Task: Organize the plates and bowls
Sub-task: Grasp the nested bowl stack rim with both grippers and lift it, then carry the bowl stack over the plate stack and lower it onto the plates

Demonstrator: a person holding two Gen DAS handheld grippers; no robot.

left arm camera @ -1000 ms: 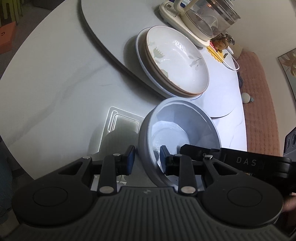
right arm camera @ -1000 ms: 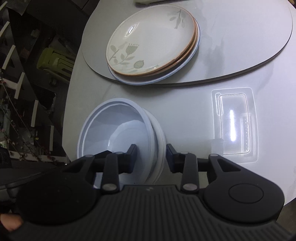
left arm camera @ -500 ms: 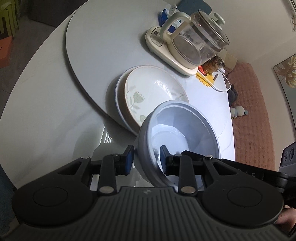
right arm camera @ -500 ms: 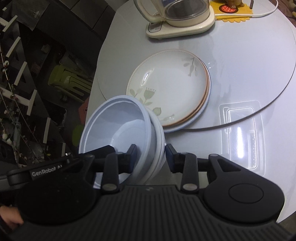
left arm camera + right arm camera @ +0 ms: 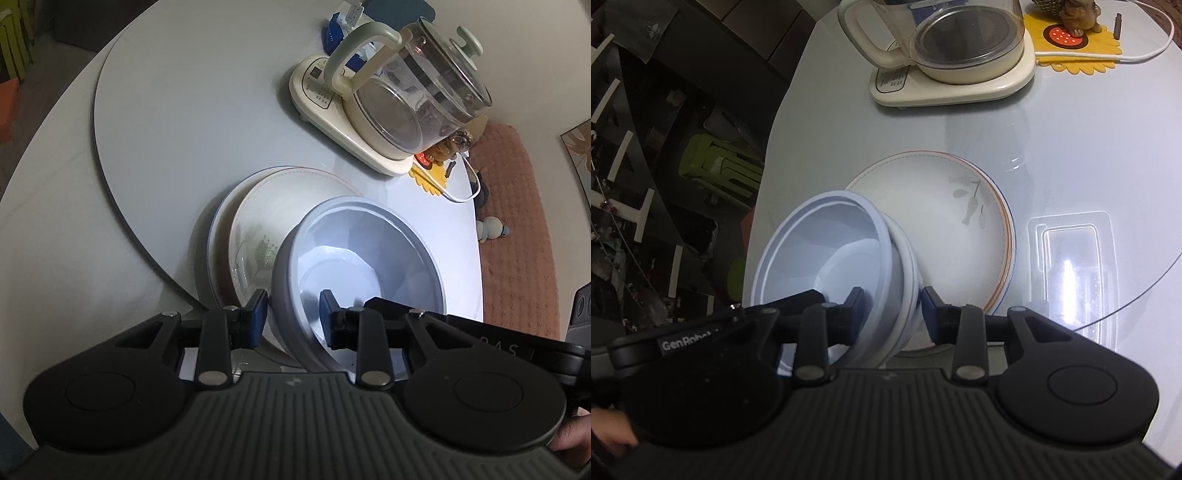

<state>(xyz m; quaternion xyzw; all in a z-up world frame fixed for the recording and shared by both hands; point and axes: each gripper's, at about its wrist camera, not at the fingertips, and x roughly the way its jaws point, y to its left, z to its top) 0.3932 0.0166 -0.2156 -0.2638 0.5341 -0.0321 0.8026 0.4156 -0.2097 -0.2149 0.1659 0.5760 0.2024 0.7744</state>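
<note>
A stack of pale blue bowls [image 5: 369,254] hangs tilted in the air, carried by both grippers on opposite sides of the rim. My left gripper [image 5: 291,314] is shut on the near rim, one pad outside the wall and one inside. In the right wrist view, my right gripper [image 5: 892,308] is shut on the other side of the bowls [image 5: 827,236], where two nested rims show. The bowls hover over the near edge of a stack of flower-patterned plates [image 5: 266,206] [image 5: 953,229] that lies on the grey turntable [image 5: 166,110].
A glass kettle on a cream base [image 5: 406,92] [image 5: 942,48] stands behind the plates. A yellow mat with a figurine [image 5: 1071,37] and a white cable lie beside it. A clear plastic tray [image 5: 1071,258] sits right of the plates. The table's edge drops off at left.
Both grippers have carried the bowls forward and a little up, from over the bare table in front of the turntable to above the near edge of the plates. The kettle has come into view.
</note>
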